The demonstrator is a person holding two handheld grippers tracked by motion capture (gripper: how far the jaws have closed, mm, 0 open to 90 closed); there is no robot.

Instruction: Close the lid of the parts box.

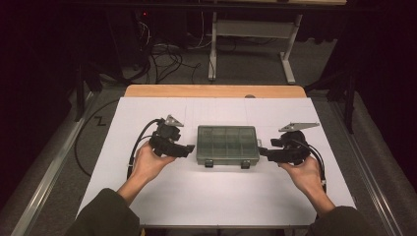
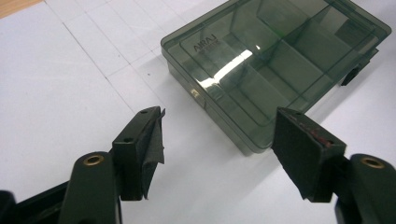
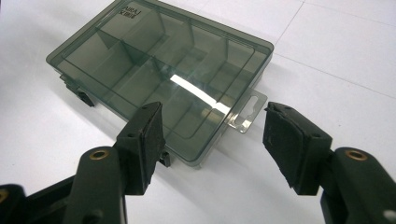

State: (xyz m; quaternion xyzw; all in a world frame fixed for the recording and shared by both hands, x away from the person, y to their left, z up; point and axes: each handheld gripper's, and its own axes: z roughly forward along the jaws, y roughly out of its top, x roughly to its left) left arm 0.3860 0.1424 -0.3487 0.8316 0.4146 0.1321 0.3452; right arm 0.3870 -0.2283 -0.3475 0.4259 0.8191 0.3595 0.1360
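High view shows a closed smoky-green compartment box point(image 1: 227, 144) lying flat mid-table on the white paper point(image 1: 147, 196), with the left gripper point(image 1: 189, 150) and right gripper point(image 1: 263, 151) just beside its two ends, both with jaws spread and holding nothing.

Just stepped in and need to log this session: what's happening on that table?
A person sits at a table covered in white paper, holding a two-jaw gripper in each hand. Between them lies a closed, smoky-clear compartment box with its latches toward the person. The left gripper sits at the box's left end and the right gripper at its right end. Both grippers' jaws stand open with nothing between them, and neither is gripping the box.
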